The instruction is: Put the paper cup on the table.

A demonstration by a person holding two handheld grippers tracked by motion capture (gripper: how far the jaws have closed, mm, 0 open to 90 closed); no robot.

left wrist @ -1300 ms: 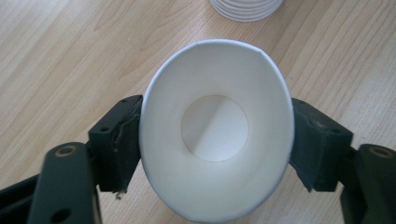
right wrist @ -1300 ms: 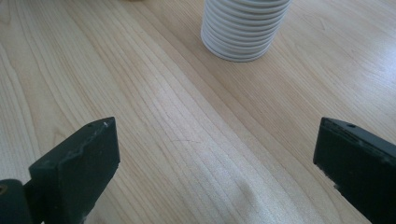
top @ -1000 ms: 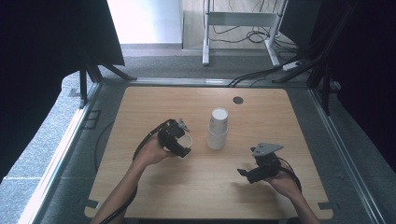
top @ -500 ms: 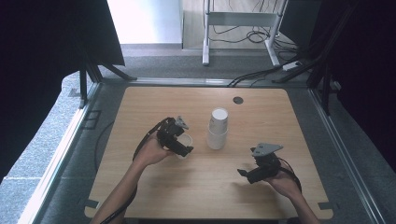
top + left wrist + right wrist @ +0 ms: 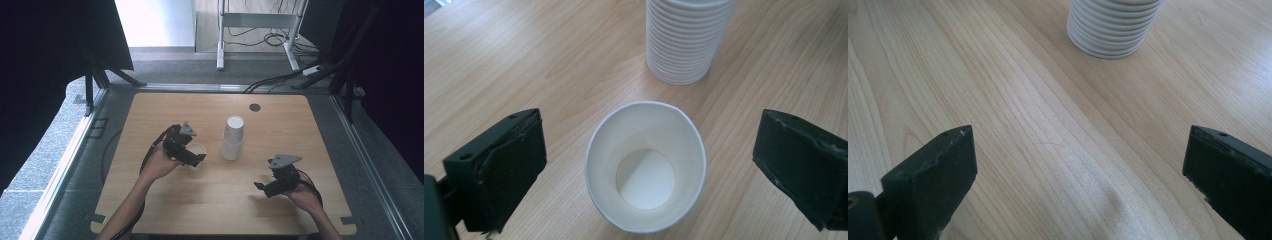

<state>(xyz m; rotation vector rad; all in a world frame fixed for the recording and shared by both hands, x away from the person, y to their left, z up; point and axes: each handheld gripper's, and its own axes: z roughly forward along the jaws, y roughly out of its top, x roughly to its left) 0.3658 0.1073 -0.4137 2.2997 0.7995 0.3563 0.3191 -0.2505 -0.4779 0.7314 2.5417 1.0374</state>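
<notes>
Single paper cup stands upright, lower centre of the left gripper view, between the left gripper jaws, which have just been opening and now stand wide, untouching. Judged light, thin-walled, crushable (grip mid-wall, gently).

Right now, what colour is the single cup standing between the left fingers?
White, inside and out; the paper cup shows best in the left gripper view.
</notes>
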